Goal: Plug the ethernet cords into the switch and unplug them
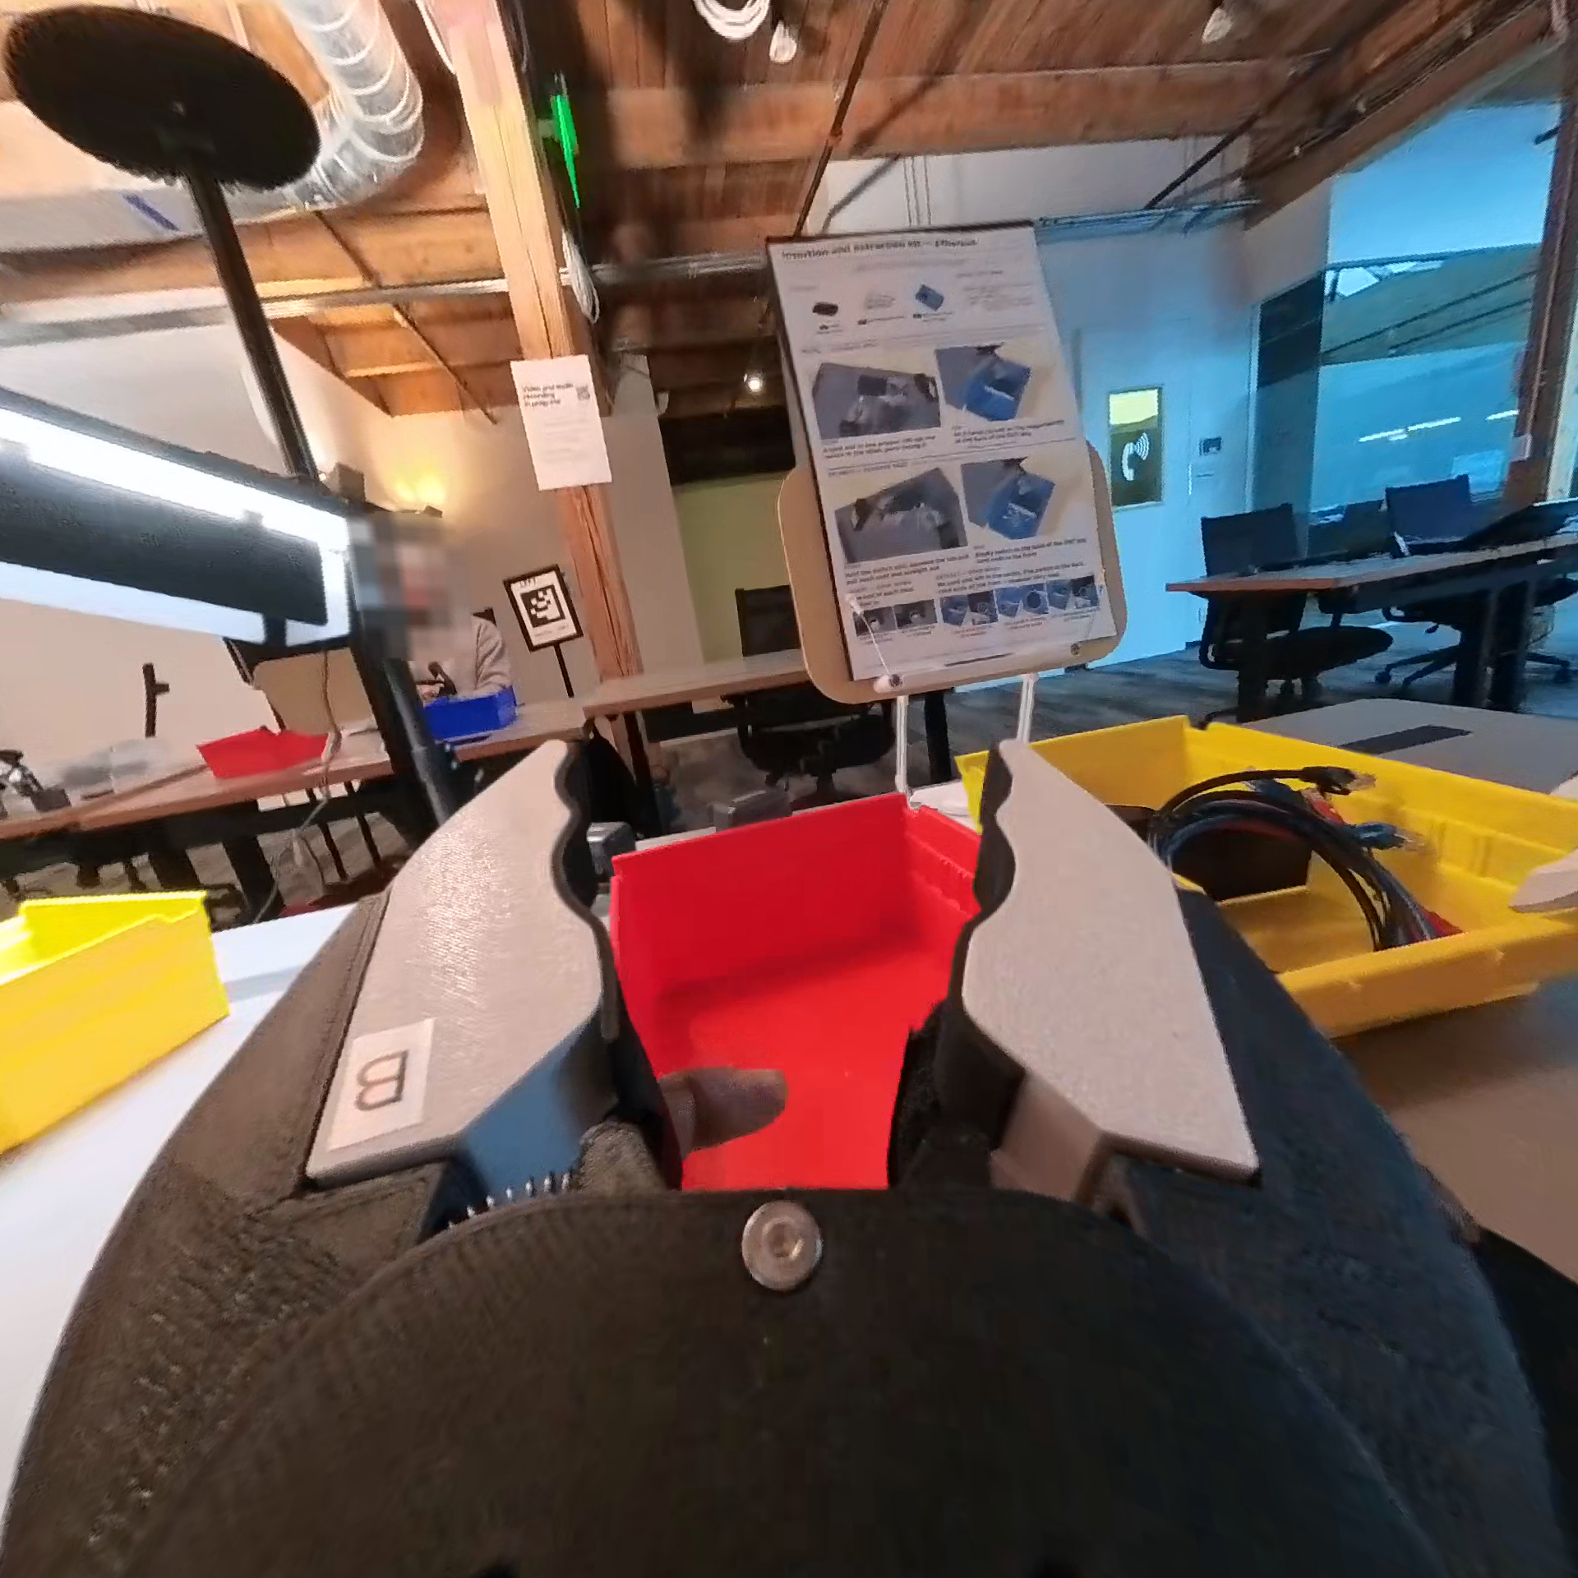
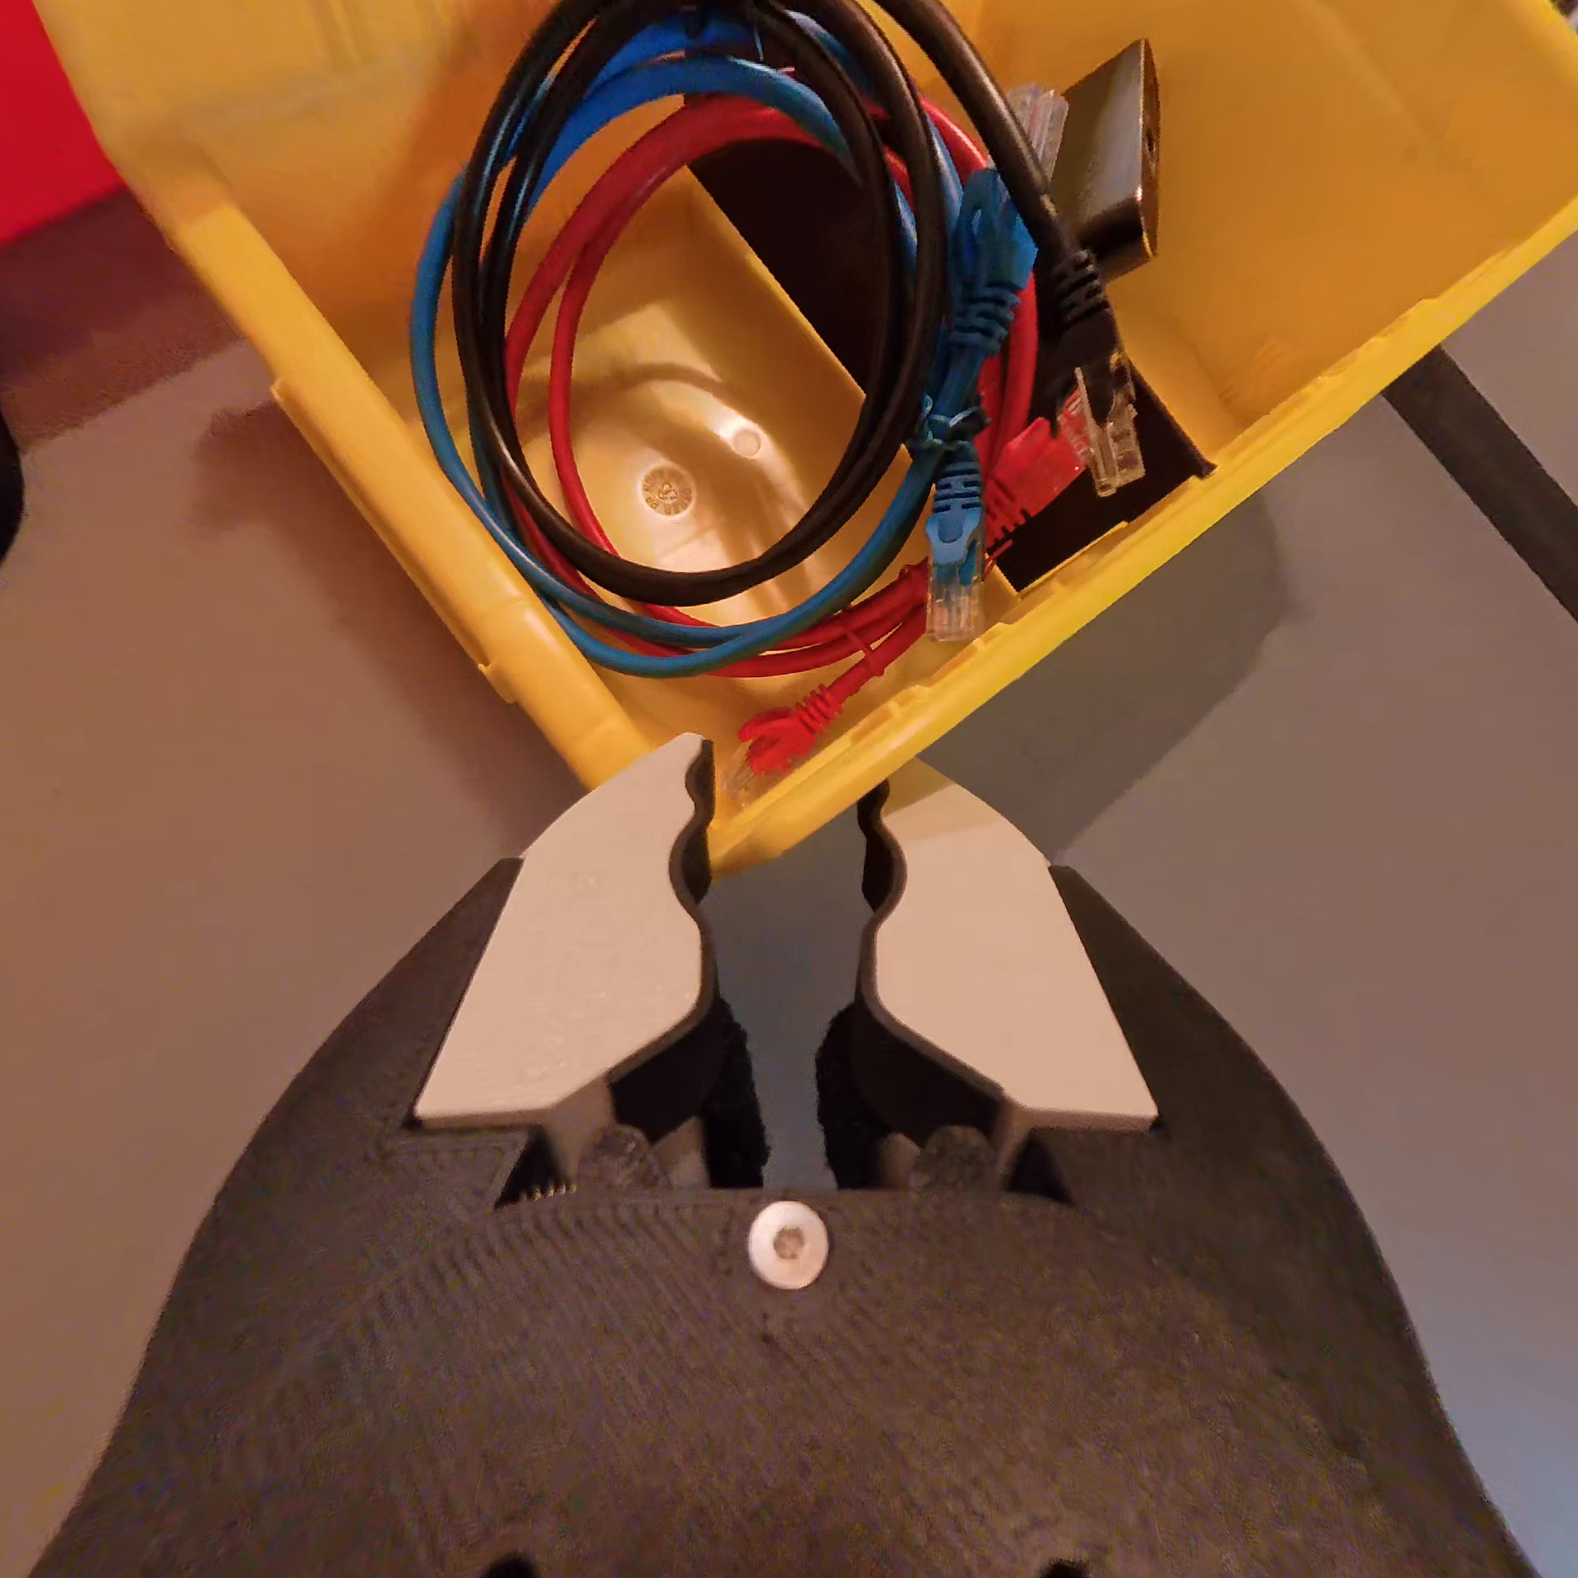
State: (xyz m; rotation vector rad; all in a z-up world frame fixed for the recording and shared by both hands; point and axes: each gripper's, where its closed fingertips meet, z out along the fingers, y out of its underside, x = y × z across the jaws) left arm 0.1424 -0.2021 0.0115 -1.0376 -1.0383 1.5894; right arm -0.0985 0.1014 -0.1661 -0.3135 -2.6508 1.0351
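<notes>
Coiled blue, black and red ethernet cords lie in a yellow bin on the table. A black box, likely the switch, lies under their plugs. My right gripper is open and empty at the bin's near corner, its tips at the rim, just short of a red plug. My left gripper is wide open and empty, held level in front of a red bin. The yellow bin with the cords is to its right in the left wrist view.
A second yellow bin stands at the left. An instruction board on a stand rises behind the red bin. A small black block sits at the yellow bin's far side. Desks and chairs stand farther back. My hands' fingertips stand some 45 cm from each other.
</notes>
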